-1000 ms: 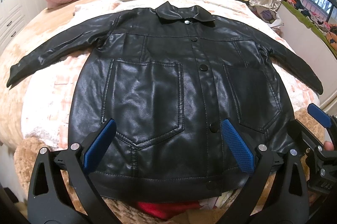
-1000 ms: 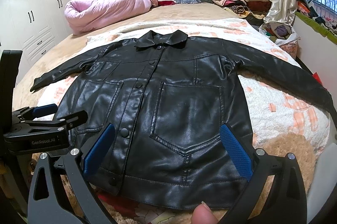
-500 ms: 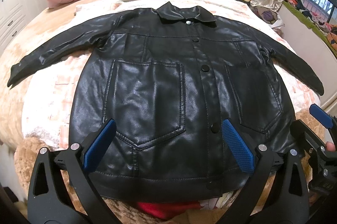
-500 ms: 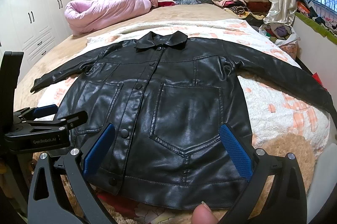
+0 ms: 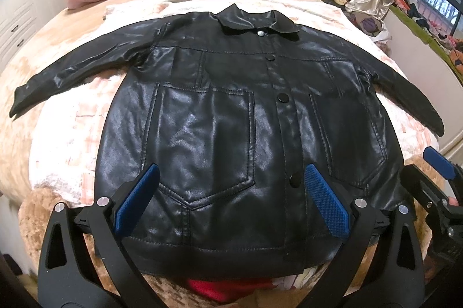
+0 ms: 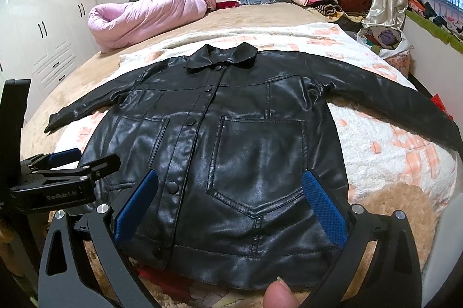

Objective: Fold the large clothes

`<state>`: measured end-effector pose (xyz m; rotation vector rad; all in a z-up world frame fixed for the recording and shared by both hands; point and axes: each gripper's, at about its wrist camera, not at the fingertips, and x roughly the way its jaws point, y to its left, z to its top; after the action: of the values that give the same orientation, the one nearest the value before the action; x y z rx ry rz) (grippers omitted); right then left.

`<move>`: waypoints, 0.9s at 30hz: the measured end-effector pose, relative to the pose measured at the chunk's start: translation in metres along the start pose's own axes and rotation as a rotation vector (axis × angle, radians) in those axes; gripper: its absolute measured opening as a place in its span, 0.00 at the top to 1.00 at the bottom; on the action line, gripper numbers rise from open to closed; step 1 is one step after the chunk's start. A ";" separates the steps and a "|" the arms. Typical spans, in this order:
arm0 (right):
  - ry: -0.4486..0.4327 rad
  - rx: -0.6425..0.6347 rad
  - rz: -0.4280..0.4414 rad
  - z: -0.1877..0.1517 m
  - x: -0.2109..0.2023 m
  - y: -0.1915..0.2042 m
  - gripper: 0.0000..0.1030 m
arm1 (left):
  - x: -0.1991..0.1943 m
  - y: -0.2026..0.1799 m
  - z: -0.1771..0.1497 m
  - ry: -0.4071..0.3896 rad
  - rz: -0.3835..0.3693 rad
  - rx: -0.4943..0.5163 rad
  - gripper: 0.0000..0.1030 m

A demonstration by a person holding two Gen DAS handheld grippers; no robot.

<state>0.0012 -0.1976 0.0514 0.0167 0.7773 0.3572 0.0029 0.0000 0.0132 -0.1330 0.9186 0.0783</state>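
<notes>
Both grippers, left (image 5: 228,198) and right (image 6: 228,203), hover with jaws apart above the hem of a black jacket (image 5: 231,134) lying flat, sleeves spread, on the bed (image 5: 72,151). Folding seems unstarted; next likely a sleeve grasp.

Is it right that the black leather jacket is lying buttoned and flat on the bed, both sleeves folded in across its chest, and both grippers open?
Not quite. The black leather jacket has both sleeves spread outward, as both wrist views show. The left gripper and right gripper are open.
</notes>
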 end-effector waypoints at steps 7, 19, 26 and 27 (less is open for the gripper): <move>-0.003 0.015 0.004 0.008 0.005 -0.004 0.04 | 0.005 0.002 0.007 0.003 0.001 -0.016 0.09; -0.011 0.041 -0.006 0.033 0.020 -0.015 0.04 | 0.018 -0.003 0.035 -0.002 -0.002 -0.020 0.09; -0.028 0.066 -0.038 0.053 0.036 -0.032 0.04 | 0.031 -0.007 0.062 -0.009 0.007 -0.032 0.09; -0.028 0.076 -0.045 0.056 0.039 -0.037 0.04 | 0.033 -0.008 0.065 -0.011 0.007 -0.031 0.09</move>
<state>0.0769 -0.2132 0.0591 0.0754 0.7618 0.2842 0.0752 0.0022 0.0266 -0.1579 0.9075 0.1000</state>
